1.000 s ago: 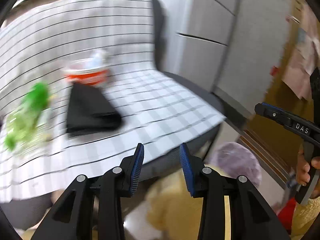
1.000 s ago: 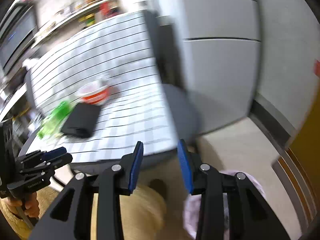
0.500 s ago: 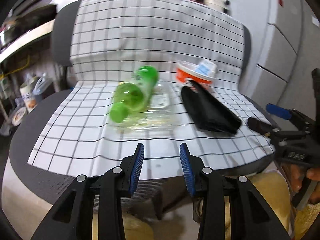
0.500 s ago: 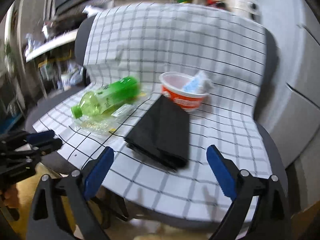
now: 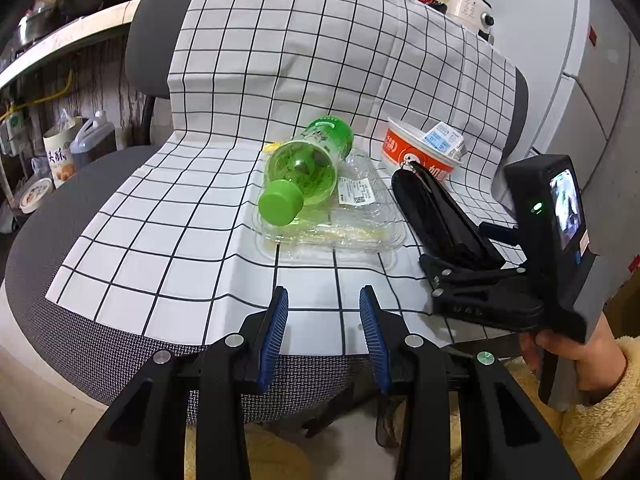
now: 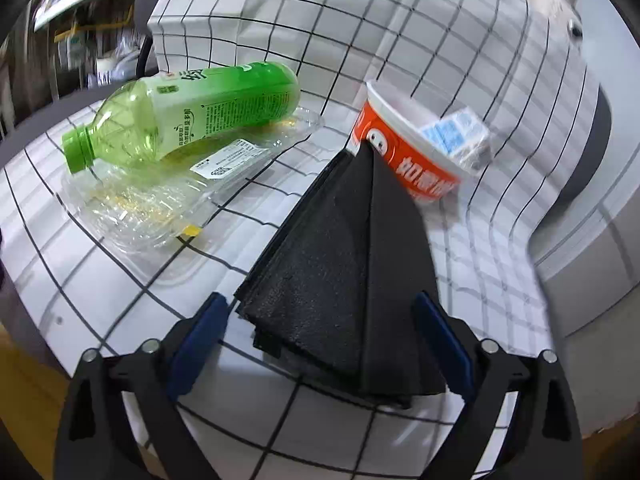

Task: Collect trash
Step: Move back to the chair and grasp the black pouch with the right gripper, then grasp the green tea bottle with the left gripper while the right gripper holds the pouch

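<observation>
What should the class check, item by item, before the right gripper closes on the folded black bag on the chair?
1. Right gripper wide enough for the folded black bag: ok, jaws straddle its near end while closing.
2. Pads touching the bag: not ok, gaps show on both sides.
3. Bag free of the orange paper bowl: cannot tell, its far tip meets the bowl.
4. Green bottle and clear plastic tray clear of the jaws: ok.
5. Left gripper empty: ok, open over the checked cloth.

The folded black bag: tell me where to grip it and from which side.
Take the folded black bag at its near, wide end, coming in low from the seat's front edge. It lies flat, and that end already sits between the closing jaws of the right hand-held gripper.
</observation>
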`<state>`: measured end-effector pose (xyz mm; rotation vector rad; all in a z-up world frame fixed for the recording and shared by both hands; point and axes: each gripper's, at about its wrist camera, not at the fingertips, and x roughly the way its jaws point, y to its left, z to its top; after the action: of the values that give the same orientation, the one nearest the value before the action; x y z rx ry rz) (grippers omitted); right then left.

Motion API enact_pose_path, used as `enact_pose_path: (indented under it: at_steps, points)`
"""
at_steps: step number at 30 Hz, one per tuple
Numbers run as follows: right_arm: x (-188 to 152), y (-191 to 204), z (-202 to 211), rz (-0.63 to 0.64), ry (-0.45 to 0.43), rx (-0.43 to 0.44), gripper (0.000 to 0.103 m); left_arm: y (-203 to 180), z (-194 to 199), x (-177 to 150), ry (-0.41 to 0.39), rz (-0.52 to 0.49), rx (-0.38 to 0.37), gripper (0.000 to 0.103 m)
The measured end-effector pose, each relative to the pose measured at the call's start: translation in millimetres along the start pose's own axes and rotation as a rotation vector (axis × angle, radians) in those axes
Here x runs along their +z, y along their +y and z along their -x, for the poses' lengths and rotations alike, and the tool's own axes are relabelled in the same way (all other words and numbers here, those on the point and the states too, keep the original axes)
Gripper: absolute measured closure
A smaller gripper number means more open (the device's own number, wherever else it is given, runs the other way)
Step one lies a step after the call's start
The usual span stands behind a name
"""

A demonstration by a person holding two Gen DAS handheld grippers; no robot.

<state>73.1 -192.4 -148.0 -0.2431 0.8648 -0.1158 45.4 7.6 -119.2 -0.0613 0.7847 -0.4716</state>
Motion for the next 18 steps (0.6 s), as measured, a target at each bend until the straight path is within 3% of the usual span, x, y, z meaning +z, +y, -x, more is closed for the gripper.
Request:
enact_pose_path:
  at_steps: [3, 5, 8, 14, 18]
  points:
    - [-1, -9, 1, -0.064, 0.014, 0.069, 0.043, 2, -2, -2, 0.009, 0.006, 0.004, 0.064]
    - [-4, -11, 7, -0.082, 0.007, 0.069, 0.066, 2, -2, -2, 0.009, 0.006, 0.010, 0.064]
    - [-8, -17, 21, -0.103, -0.031, 0.051, 0.087, 3, -1, -1, 0.006, 0.006, 0.016, 0.064]
    - [-17, -39, 70, -0.155, -0.167, 0.075, 0.094, 4, 5, 10, -0.015, 0.007, 0.029, 0.060]
    - [-26, -63, 104, -0.223, -0.252, 0.111, 0.094, 1, 4, 32, -0.048, -0.011, 0.034, 0.030]
